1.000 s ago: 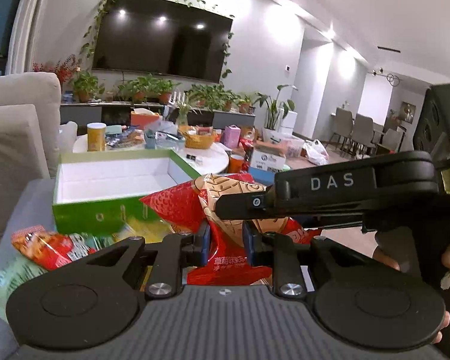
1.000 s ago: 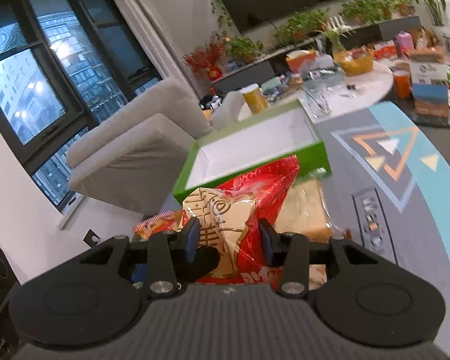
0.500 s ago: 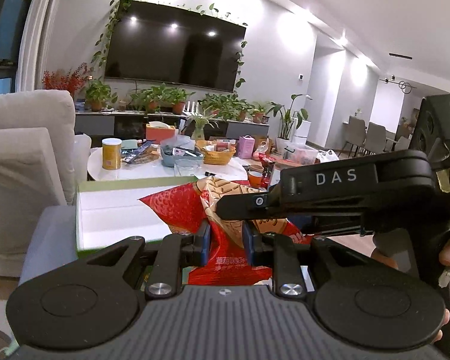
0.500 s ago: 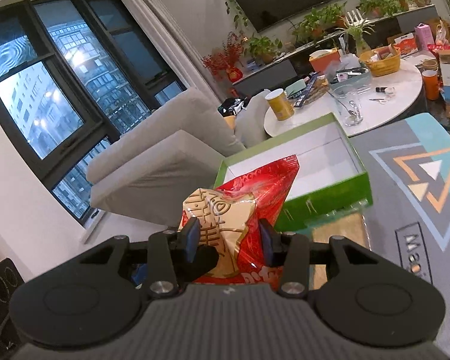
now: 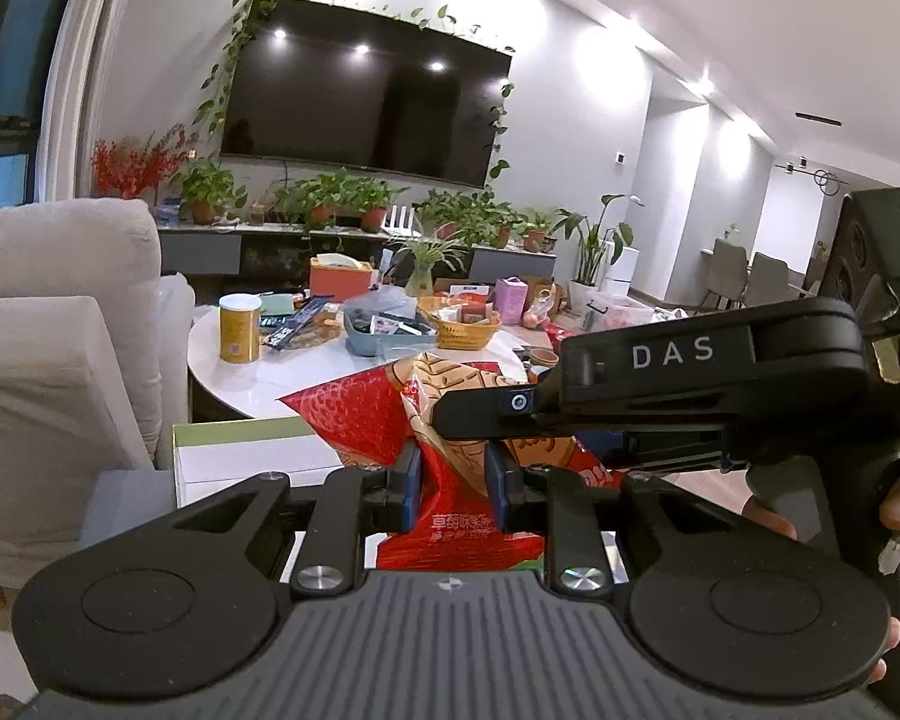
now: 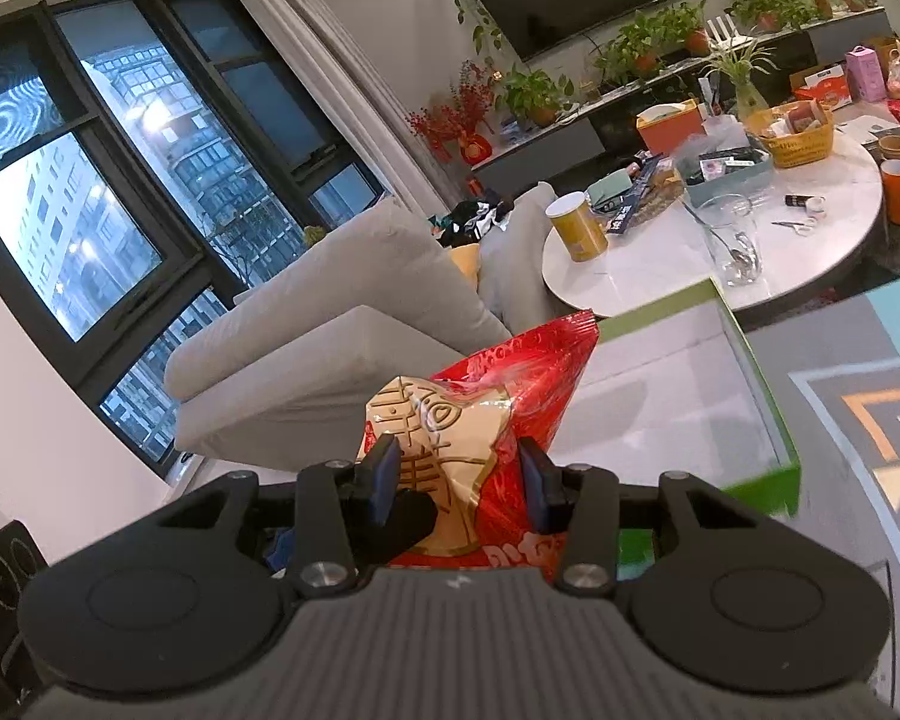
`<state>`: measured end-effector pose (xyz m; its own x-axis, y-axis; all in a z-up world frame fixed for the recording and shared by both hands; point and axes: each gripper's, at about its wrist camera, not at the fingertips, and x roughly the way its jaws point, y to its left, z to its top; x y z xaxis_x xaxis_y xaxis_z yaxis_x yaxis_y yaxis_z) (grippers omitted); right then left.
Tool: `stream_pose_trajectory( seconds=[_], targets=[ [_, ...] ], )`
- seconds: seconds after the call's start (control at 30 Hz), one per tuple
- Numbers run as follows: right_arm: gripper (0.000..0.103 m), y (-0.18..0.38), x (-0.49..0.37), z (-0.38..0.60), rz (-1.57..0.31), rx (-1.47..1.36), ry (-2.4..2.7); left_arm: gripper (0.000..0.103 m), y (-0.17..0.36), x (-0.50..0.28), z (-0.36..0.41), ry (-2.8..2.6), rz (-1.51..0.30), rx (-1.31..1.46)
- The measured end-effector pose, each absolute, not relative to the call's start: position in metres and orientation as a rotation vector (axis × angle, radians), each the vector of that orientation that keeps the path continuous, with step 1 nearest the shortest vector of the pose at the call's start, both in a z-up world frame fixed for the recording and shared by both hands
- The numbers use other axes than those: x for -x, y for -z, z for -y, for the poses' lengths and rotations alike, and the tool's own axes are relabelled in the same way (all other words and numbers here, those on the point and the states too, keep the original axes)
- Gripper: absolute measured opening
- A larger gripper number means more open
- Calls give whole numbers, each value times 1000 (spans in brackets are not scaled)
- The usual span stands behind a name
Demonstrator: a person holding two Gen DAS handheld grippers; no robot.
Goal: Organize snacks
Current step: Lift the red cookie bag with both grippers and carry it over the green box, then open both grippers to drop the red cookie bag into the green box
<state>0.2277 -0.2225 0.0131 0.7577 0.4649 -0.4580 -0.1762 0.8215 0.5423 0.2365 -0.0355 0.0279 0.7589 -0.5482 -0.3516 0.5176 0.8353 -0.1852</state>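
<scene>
- So both grippers are clamped on the same red snack bag [image 5: 450, 480]. The left gripper [image 5: 447, 483] is pinched nearly shut on a thin fold of it, and the right gripper [image 6: 459, 483] stands a bit wider around the puffier gold-printed part [image 6: 444, 450].
- The bag is up in the air, not resting on anything I can see.
- The bit that matters: the green box [image 6: 768, 408] with the white inside. From the right wrist cam it sits past the bag at roughly 2 o'clock, with its open mouth facing up. In the left cam only a corner of it [image 5: 234, 456] peeks out at about 9 o'clock from the bag.
- The bag's long axis runs away from the right gripper, top corner pointing toward 1 o'clock, so roughly toward the box.
- My guess is the right hand is nearer the box, so it would lead the drop while the left one lets go.
</scene>
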Motion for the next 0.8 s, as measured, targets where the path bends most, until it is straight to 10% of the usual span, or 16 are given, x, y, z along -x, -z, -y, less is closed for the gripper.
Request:
stream_pose_trajectory(
  seconds=[0.53, 0.67, 0.8],
  targets=[
    [45, 14, -295, 211, -729, -528, -383, 21, 1, -311, 29, 509, -517, 86],
    [59, 19, -304, 209, -747, -551, -362, 59, 4, -317, 36, 388, -501, 18],
    [76, 9, -290, 214, -690, -562, -248, 70, -3, -304, 33, 316, -413, -36]
  ],
)
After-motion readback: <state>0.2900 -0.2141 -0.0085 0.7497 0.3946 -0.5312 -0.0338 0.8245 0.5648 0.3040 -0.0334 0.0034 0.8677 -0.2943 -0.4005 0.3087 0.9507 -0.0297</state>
